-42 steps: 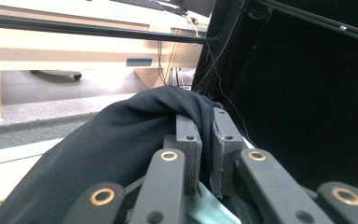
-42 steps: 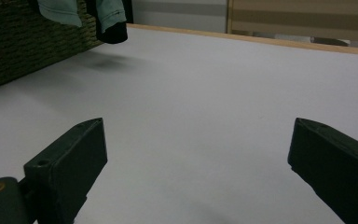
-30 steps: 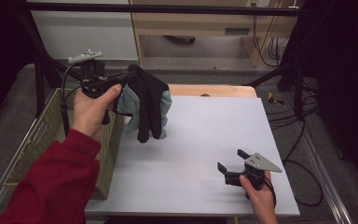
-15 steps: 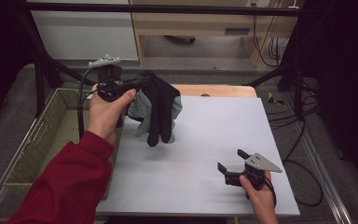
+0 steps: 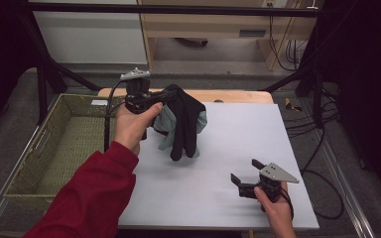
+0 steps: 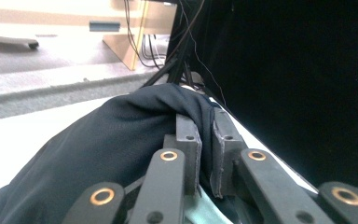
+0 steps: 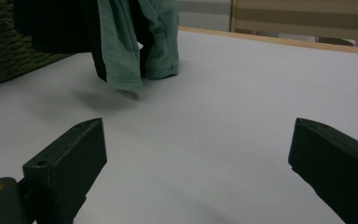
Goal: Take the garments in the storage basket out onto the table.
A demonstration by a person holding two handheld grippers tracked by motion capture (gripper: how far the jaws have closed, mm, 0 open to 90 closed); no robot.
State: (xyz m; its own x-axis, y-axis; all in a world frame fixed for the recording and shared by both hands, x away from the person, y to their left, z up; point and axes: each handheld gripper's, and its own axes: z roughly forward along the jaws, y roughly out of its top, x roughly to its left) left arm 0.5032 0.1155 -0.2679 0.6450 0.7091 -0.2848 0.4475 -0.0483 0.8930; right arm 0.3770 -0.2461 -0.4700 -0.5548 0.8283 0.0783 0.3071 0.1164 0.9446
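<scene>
Wicker basket (image 5: 54, 148) apparently holds nothing; left hand-held gripper (image 5: 151, 101) clamps dark garment (image 5: 186, 124), right hand-held gripper (image 5: 245, 181) gapes.

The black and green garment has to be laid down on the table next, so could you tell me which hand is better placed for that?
Probably the left: its hand-held gripper is shut on the garment, which hangs over the table. The right hand-held gripper rests open, apart from it.
</scene>
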